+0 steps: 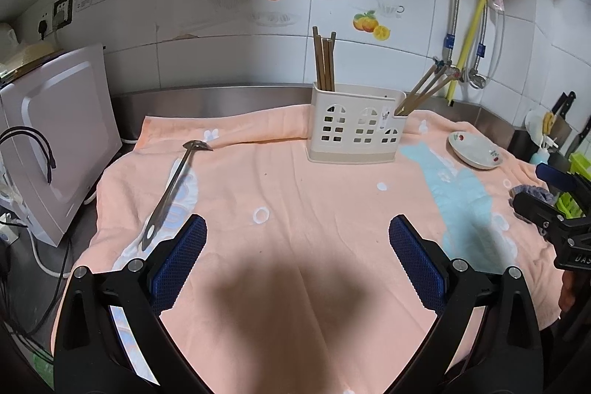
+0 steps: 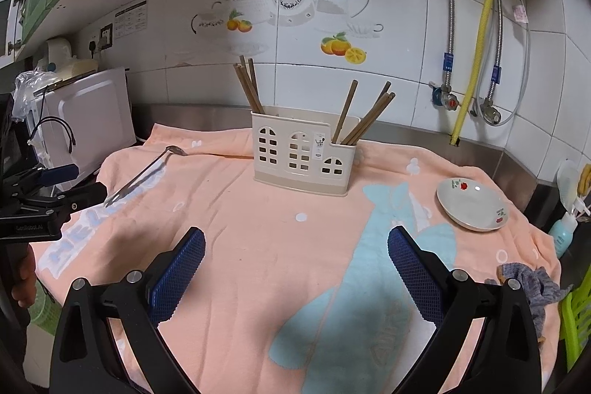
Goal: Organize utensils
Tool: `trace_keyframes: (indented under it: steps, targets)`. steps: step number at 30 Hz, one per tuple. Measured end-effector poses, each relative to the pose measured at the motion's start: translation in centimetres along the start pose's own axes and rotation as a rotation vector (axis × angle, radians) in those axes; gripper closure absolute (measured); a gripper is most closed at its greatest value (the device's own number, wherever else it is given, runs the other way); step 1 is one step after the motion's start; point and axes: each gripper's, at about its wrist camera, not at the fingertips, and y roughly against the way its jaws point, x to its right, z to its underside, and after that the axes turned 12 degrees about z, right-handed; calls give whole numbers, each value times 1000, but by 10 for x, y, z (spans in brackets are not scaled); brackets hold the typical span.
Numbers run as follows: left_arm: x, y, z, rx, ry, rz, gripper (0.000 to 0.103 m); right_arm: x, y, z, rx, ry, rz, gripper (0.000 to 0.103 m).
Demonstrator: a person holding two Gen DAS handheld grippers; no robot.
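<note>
Both grippers, left gripper [image 1: 297,237] and right gripper [image 2: 296,248], hang wide open over the peach towel [image 1: 295,194], holding nothing. Metal spoon [image 1: 173,187] lies on the towel's left, well apart from the cream utensil holder [image 1: 356,128] with chopsticks [image 1: 324,60].

A cream plastic utensil holder [image 2: 301,156] with window-shaped cutouts stands upright near the back edge of the towel-covered counter [image 2: 258,246], brown chopsticks [image 2: 248,85] leaning in its two end compartments. A metal spoon [image 2: 142,174] lies flat toward the counter's left edge, bowl pointing back.
</note>
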Motion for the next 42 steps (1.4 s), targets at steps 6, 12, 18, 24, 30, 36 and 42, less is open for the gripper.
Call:
trace_keyframes:
  steps: [6, 12, 18, 24, 30, 36, 42]
  targets:
    - [0, 3, 1, 6, -1, 2, 5, -1, 1, 0, 1, -3, 1, 7]
    - [0, 4, 2, 9, 0, 5, 5, -1, 2, 0, 1, -2, -3, 7]
    - [2, 1, 4, 1, -1, 15, 5, 0, -2, 1, -10, -8, 2, 7]
    - [5, -2, 4, -1, -8, 24, 5, 0, -6, 1, -18, -13, 5, 7]
    - [6, -3, 4, -3, -6, 31, 5, 0, -8, 2, -20, -12, 5, 7]
    - [7, -5, 5, -7, -10, 36, 5, 1, -11, 2, -26, -13, 6, 7]
    - [10, -7, 5, -11, -13, 42, 5, 0, -13, 2, -27, -12, 3, 7]
